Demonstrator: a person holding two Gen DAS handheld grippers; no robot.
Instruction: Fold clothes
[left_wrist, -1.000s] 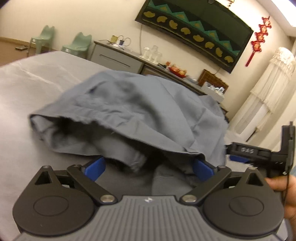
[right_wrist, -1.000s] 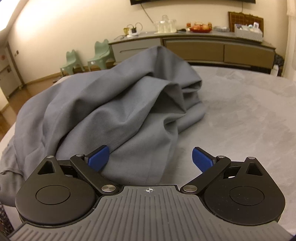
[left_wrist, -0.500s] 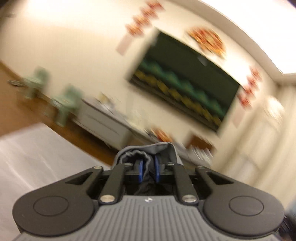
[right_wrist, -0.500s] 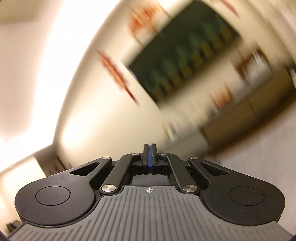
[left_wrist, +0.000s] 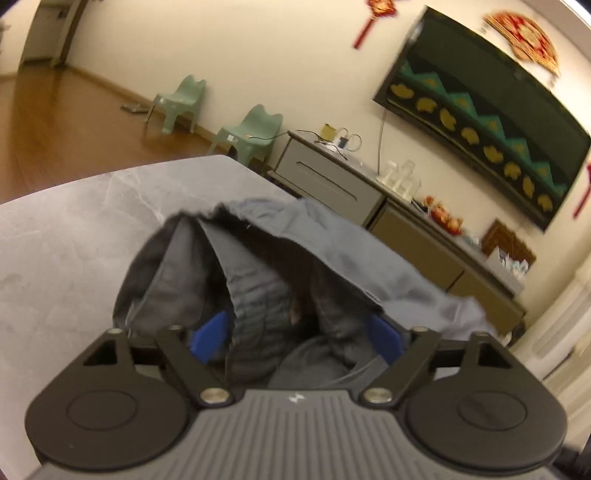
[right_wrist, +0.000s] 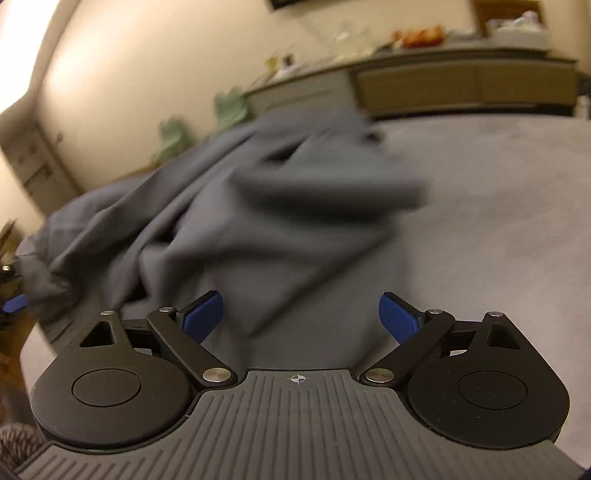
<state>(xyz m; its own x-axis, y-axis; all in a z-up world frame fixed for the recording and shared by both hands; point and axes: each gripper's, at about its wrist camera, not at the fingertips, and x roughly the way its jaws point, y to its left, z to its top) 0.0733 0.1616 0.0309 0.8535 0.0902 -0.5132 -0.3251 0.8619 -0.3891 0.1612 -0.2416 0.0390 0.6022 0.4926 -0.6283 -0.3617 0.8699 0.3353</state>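
A grey garment (left_wrist: 332, 254) lies crumpled on the grey marble table (left_wrist: 74, 229). In the left wrist view its open waistband faces me and folds of cloth sit between the spread blue fingertips (left_wrist: 208, 334) of my left gripper (left_wrist: 295, 336), which is open. In the right wrist view the same garment (right_wrist: 258, 206) is heaped, blurred, in front of my right gripper (right_wrist: 301, 314), which is open, with cloth lying between its blue pads (right_wrist: 397, 315). The left gripper's blue tip (right_wrist: 14, 302) shows at the far left edge.
The table (right_wrist: 498, 206) stretches bare to the right of the garment. A long sideboard (left_wrist: 406, 229) with glasses and fruit stands against the far wall. Two green chairs (left_wrist: 255, 125) stand on the wooden floor beyond the table's left corner.
Half a second ago both grippers were shut and raised, the left one pinching the cloth. Now both are open and low at the table, and the garment lies on it.
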